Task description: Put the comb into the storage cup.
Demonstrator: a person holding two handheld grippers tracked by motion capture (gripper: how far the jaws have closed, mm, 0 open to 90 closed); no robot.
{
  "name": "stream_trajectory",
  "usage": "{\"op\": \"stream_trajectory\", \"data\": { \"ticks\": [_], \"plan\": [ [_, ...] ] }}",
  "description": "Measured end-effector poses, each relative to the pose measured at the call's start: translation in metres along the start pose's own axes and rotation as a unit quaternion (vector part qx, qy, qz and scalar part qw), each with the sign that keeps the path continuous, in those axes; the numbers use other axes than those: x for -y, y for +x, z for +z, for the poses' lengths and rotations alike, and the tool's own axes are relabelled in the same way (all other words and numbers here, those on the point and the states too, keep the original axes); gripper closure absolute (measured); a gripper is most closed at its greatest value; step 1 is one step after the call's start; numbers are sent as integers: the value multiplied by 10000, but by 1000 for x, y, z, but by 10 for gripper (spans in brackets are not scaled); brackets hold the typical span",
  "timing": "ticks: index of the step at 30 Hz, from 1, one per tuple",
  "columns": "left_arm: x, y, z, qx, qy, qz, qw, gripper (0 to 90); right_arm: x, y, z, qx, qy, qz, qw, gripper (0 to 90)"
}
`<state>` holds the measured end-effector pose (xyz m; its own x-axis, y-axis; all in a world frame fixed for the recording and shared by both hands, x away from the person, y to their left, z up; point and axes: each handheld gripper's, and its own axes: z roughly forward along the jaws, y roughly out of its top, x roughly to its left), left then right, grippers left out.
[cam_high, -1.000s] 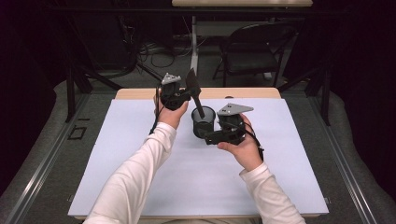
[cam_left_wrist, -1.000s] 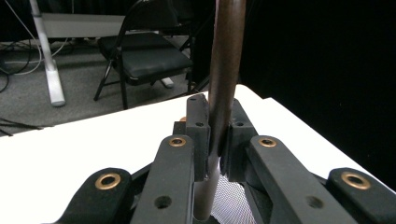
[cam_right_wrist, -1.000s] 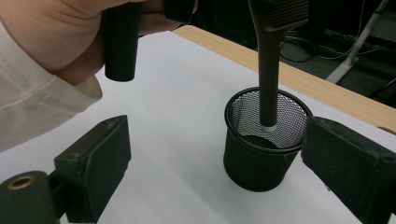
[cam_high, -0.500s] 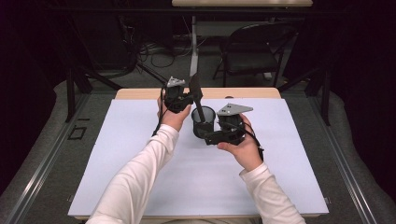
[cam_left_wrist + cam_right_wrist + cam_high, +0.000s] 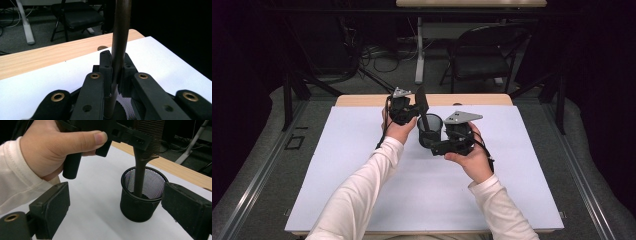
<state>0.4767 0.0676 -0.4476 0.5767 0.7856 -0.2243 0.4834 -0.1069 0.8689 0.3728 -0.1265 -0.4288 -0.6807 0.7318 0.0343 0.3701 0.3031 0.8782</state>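
Lowering a comb handle-first into the mesh cup

On the left, my left hand-held gripper [image 5: 412,111] pinches the dark handle of the comb [image 5: 143,157], which stands nearly upright, teeth on top, so the narrow end can pass the rim; its tip sits inside the black mesh cup [image 5: 140,195]. That cup stands on the white sheet of the tabletop [image 5: 362,150], toward the far middle, just right of my left hand [image 5: 398,131]. To the right, my right hand-held gripper [image 5: 436,145] waits with its jaws spread, one pad on each side of the cup and neither pressing it, I judge ready to steady the light cup should the comb tip it.
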Motion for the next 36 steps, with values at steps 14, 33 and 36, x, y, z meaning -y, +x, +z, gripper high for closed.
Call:
{"op": "stream_trajectory", "data": {
  "ticks": [14, 33, 36],
  "plan": [
    [6, 2, 6, 1, 53, -28, 10000, 839, 1, 0, 1, 2, 15, -17, 10000, 82],
    [6, 8, 6, -27, 23, -322, 9995, 838, 0, 0, 1, 7, -5, -4, 10000, 85],
    [6, 11, 5, -26, 36, -422, 9991, 838, 0, 0, 0, 9, -1, 0, 10000, 85]
  ]
}}
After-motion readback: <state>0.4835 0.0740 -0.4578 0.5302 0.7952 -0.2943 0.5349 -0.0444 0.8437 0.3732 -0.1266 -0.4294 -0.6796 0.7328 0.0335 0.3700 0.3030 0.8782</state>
